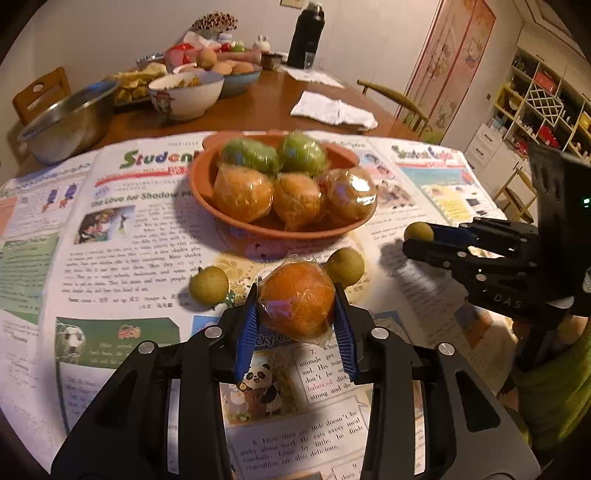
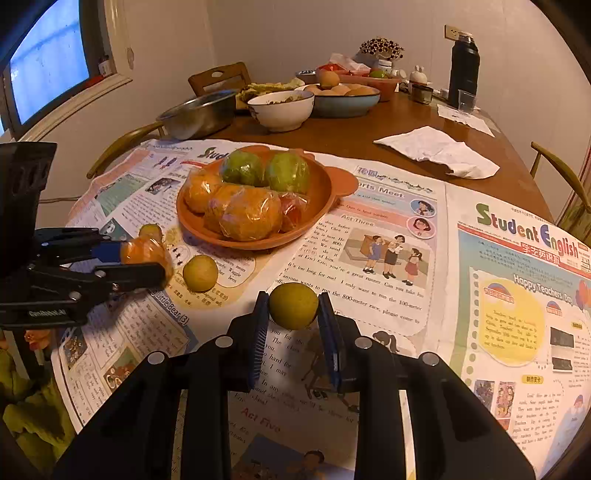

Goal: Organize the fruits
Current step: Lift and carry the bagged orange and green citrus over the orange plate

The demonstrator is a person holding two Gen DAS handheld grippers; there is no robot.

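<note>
My left gripper (image 1: 296, 300) is shut on a plastic-wrapped orange (image 1: 297, 298) and holds it above the newspaper, in front of the terracotta plate (image 1: 236, 223). My right gripper (image 2: 293, 306) is shut on a small yellow-green round fruit (image 2: 293, 305). The plate (image 2: 317, 218) holds several wrapped oranges (image 2: 251, 216) and two green fruits (image 2: 287, 172). Two small yellow-green fruits (image 1: 209, 285) (image 1: 345, 266) lie on the newspaper beside my left gripper. In the right wrist view the left gripper (image 2: 155, 260) shows at the left with its orange (image 2: 144, 253).
Newspapers (image 2: 388, 258) cover the near half of the wooden table. Behind the plate stand a steel bowl (image 1: 68, 123), a white bowl (image 1: 186, 94), a blue bowl of fruit (image 1: 240, 79), a black flask (image 1: 306, 33) and a white cloth (image 1: 334, 110). Chairs stand around the table.
</note>
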